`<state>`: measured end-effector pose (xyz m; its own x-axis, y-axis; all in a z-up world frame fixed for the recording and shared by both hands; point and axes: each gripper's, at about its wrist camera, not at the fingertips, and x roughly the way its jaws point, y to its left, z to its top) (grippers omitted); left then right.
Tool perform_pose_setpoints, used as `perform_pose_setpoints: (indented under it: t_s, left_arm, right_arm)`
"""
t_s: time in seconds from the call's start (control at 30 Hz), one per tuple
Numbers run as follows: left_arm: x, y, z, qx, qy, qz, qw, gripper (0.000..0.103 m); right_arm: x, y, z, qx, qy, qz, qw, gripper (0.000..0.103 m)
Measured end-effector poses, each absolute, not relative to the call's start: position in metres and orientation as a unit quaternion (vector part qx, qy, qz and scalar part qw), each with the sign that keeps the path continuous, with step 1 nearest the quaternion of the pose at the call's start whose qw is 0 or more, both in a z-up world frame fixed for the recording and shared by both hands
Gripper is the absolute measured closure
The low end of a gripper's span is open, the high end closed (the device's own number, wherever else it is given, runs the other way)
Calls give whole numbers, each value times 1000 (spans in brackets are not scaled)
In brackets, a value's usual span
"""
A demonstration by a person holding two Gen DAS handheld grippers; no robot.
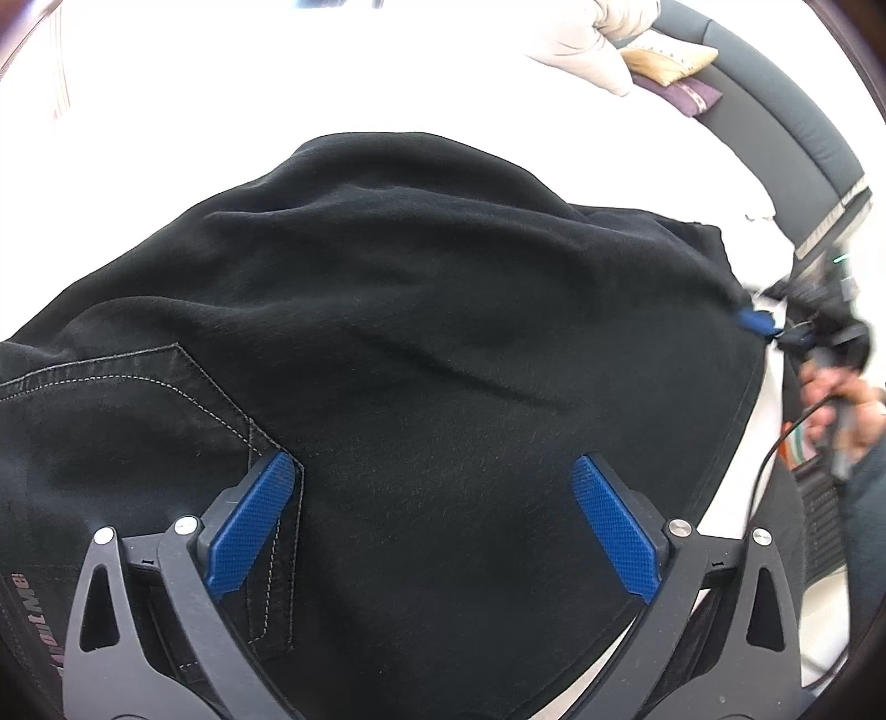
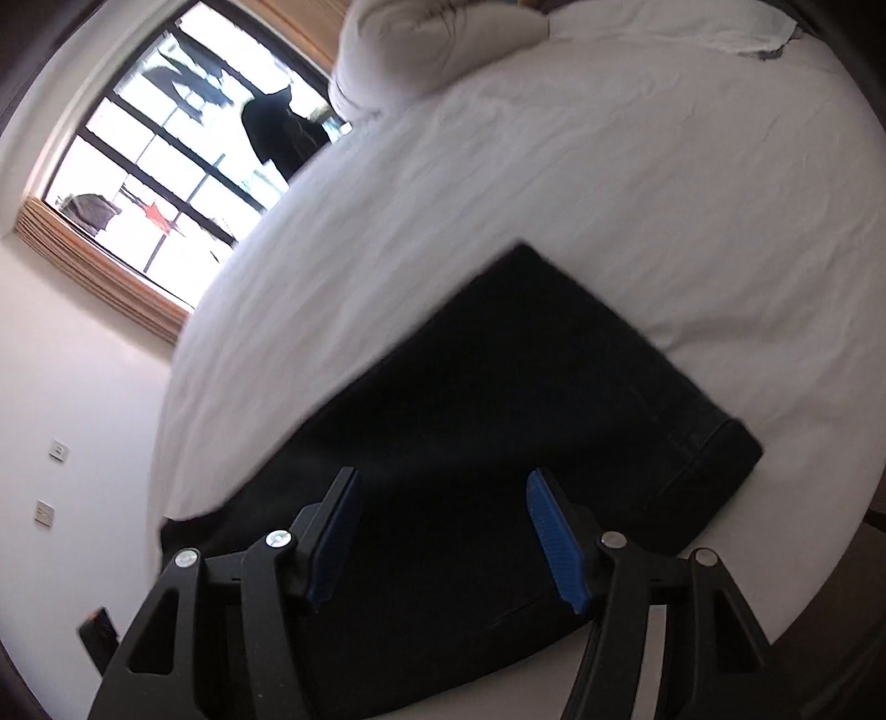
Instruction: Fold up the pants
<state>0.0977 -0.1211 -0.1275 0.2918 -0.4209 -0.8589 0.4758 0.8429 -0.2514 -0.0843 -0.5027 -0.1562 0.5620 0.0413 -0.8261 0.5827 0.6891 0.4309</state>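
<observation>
Black pants (image 1: 421,332) lie on a white bed (image 1: 277,77); a back pocket with pale stitching (image 1: 166,399) shows at the left. My left gripper (image 1: 432,471) is open just above the cloth, its blue pads (image 1: 252,520) wide apart. In the left wrist view the right gripper (image 1: 761,324) sits at the pants' right edge, blurred. In the right wrist view the pants (image 2: 498,421) lie as a flat dark block with a hemmed end (image 2: 720,459). My right gripper (image 2: 443,498) is open above them, holding nothing.
A rolled white duvet (image 2: 421,50) and pillows (image 1: 670,61) lie at the head of the bed by a grey headboard (image 1: 775,127). A window (image 2: 183,160) is beyond the bed's far side. A hand (image 1: 836,404) holds the right gripper.
</observation>
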Motion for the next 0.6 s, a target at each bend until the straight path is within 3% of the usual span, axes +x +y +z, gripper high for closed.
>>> perform_pose_setpoints:
  t_s: [0.03, 0.07, 0.1, 0.2, 0.23, 0.4, 0.6]
  left_arm:
    - [99, -115, -125, 19, 526, -282, 802, 1]
    - [100, -110, -122, 7, 525, -286, 802, 1]
    - [101, -105, -119, -2, 522, -282, 805, 1]
    - [107, -93, -114, -15, 512, -264, 817, 1]
    - [110, -90, -114, -17, 511, -263, 818, 1]
    - [118, -83, -120, -21, 513, -259, 818, 1]
    - [121, -81, -123, -4, 509, -267, 818, 1]
  right_arm:
    - [-85, -511, -156, 343, 435, -196, 809, 90]
    - [-86, -519, -151, 331, 433, -236, 805, 91]
    - [-86, -523, -143, 315, 436, -267, 800, 89]
    - [-51, -496, -111, 235, 447, -166, 847, 60]
    - [-35, -473, -100, 183, 455, -108, 865, 56]
    - [27, -369, -78, -68, 494, 108, 860, 55]
    - [73, -387, -98, -149, 548, 133, 812, 55]
